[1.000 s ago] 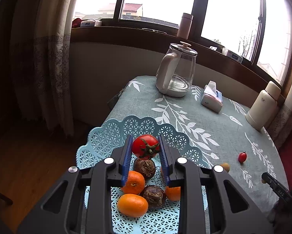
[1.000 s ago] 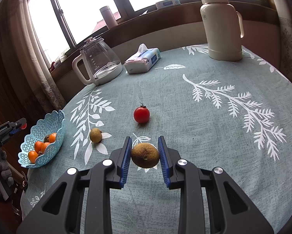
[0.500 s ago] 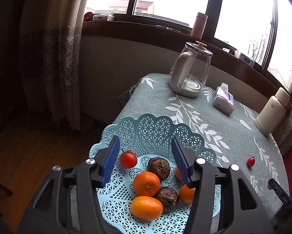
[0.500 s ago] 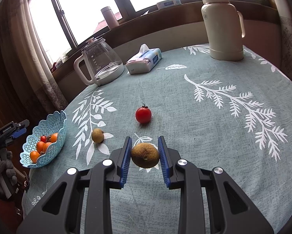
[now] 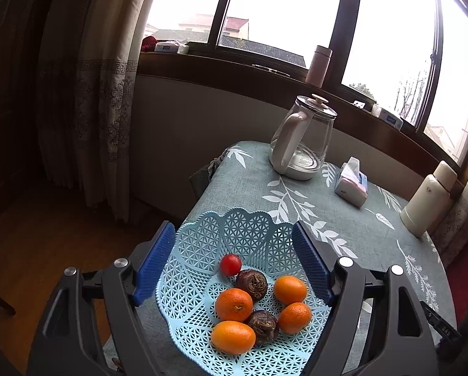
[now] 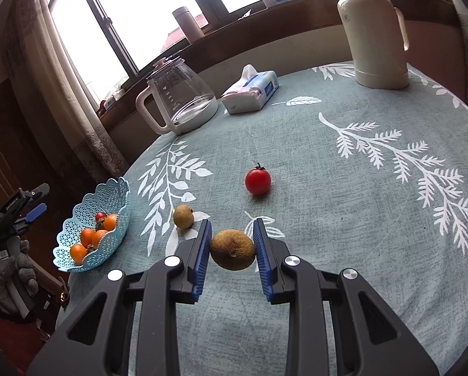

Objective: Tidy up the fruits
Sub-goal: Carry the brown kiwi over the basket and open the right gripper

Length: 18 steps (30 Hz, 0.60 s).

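A small red cherry tomato (image 5: pixel 230 264) lay loose in the pale-blue openwork plastic basket (image 5: pixel 255 232), a second after it had been clamped between the blue-padded fingers of the left gripper (image 5: pixel 234 264). That gripper's jaws now stood spread wide and empty, flanking the basket's scalloped rim from above. The tomato rested at the back of the pile, just beside a dark wrinkled fruit (image 5: pixel 251 283), with four oranges (image 5: pixel 234 304) and a second dark fruit around them. One more piece was thus delivered, and the left hand looked free to go for another.

Across the leaf-patterned teal tablecloth (image 6: pixel 359 188), the right gripper (image 6: pixel 232 249) had not moved over the same second. It was closed on a brownish-yellow, rough-skinned round fruit (image 6: pixel 233 249), blue pads pressed to either side, seemingly held just off the cloth, though the view could not settle that. A smaller brownish fruit (image 6: pixel 183 216) sat just to its left, and a larger red tomato (image 6: pixel 258 181) lay further out toward the table's centre, both well apart from the basket at the table's left edge.

From the right wrist view, a grey-gloved hand (image 6: pixel 11 279) gripped the left tool's handle below the basket. By this evidence, three fruits remained outside.
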Motion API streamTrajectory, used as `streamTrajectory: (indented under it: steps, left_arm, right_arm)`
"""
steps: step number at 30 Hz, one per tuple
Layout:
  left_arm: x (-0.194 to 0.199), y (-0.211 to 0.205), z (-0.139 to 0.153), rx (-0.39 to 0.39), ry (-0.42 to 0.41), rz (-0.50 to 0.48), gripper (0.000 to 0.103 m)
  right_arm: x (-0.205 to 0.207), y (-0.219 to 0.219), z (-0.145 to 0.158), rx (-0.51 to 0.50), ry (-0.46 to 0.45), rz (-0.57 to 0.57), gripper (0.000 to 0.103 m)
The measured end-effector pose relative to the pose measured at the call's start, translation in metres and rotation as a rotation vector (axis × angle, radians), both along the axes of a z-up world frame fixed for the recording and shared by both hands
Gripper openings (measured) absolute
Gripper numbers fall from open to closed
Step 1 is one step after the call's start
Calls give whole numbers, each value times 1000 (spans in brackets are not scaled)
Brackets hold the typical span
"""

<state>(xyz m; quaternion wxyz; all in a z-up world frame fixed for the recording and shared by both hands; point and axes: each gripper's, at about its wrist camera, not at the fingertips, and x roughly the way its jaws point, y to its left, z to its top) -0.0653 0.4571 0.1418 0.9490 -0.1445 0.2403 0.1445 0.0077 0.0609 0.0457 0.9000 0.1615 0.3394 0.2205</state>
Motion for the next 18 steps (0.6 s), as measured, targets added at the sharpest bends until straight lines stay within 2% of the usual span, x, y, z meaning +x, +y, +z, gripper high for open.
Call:
streamTrajectory:
  steps: [14,18]
  left_arm:
    - [-14,4,21,-15,-74,0,84]
    - [-16,6,23,-22,-84,-1,84]
  right_arm:
    - [9,131,56,69,37,304,28]
    - [12,175,62,43,51,351,28]
